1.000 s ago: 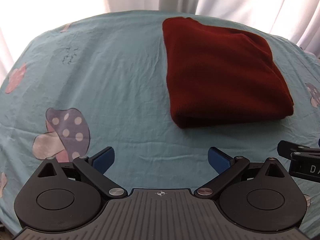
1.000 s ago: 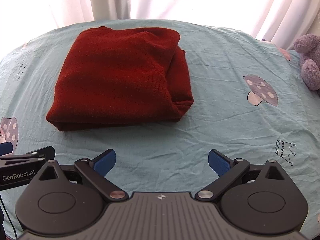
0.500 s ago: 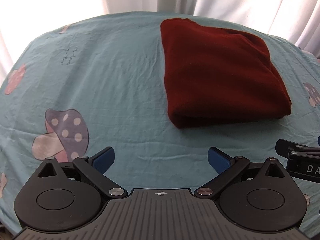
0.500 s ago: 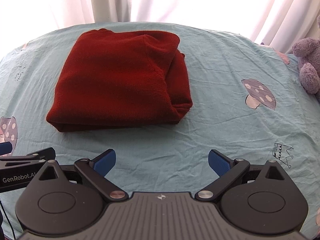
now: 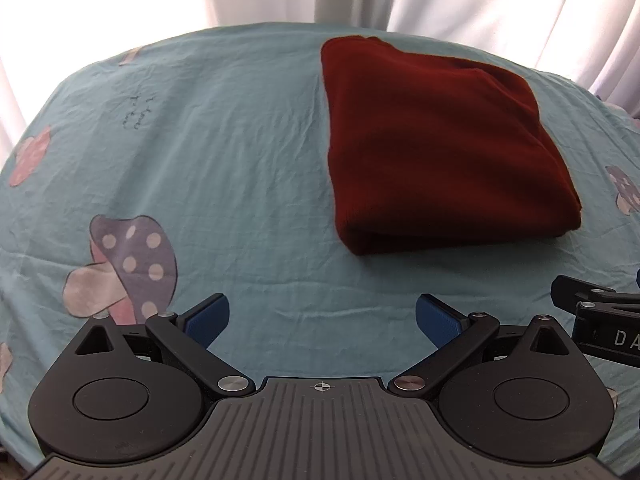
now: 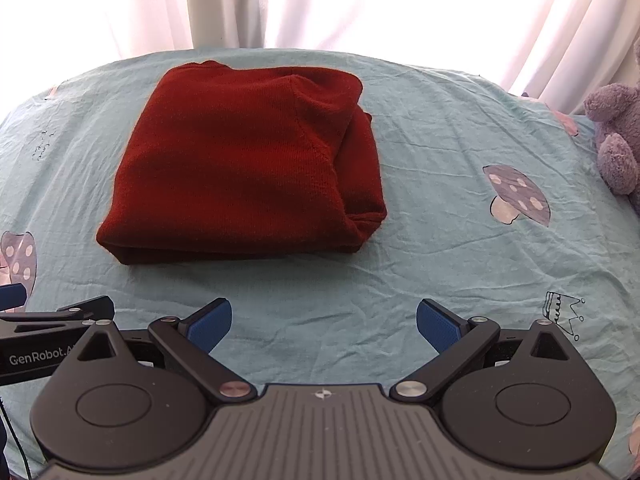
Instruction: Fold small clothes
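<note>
A pale turquoise cotton bedsheet printed with spotted mushrooms and small crowns [image 6: 460,248] covers a bed and fills most of both views. Behind it hang sheer white curtains [image 6: 320,4], brightly backlit by daylight.

On the sheet lies a dark red knitted garment, folded into a thick rectangular bundle [image 6: 240,168]. It sits toward the far middle of the bed, ahead and to the right of the left gripper and ahead and to the left of the right gripper, well apart from both. Its near edge is a rounded fold; its right side shows stacked layers and a tucked corner.

At the far right edge of the right wrist view sits a grey-purple plush toy [image 6: 614,136], near the sheet's edge.

The left gripper [image 5: 322,318] hovers low over bare sheet, its two blue-padded fingers spread wide and holding nothing. The right gripper [image 6: 324,320] sits just beside it, its fingers likewise spread wide and empty.

Judging by its look, the knit is soft, light and floppy, with no stiffness of its own; the layers would likely slide apart if lifted from one point. It looks already folded. The surest hold would probably be both grippers pinching through all layers at the two near corners of the rounded fold. The sheet beneath is loose and wrinkled, so a low pinch could catch it too.
</note>
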Demonstrator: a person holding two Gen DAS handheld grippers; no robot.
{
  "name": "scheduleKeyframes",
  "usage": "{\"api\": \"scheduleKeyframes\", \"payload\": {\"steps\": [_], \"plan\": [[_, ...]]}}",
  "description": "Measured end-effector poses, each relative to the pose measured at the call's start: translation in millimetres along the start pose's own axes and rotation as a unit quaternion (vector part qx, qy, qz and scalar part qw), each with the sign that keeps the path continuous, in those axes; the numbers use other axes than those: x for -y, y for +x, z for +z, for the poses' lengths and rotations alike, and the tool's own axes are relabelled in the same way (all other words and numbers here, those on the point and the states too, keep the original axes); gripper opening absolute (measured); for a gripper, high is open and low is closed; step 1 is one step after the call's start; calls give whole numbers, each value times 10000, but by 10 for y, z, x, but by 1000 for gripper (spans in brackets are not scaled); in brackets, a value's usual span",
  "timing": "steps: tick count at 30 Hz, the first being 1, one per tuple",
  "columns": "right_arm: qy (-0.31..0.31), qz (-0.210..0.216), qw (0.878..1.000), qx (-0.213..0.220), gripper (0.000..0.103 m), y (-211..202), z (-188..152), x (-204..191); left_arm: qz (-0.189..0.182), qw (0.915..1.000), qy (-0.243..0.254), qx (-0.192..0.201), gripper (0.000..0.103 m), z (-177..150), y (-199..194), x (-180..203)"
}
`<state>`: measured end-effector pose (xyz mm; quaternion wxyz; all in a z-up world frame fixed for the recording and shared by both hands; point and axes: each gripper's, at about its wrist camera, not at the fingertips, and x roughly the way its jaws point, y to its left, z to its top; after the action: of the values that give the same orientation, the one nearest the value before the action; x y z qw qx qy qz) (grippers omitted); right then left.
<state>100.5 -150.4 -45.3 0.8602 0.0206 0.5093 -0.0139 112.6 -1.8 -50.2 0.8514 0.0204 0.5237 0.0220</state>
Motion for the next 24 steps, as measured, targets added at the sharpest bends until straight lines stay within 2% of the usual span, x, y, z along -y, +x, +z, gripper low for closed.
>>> {"api": "scheduleKeyframes", "payload": {"steps": [24], "plan": [[-3,-99,9999,42,99,-45,-22,-17,-93,10000,19,19,102,-22,-23,19]]}}
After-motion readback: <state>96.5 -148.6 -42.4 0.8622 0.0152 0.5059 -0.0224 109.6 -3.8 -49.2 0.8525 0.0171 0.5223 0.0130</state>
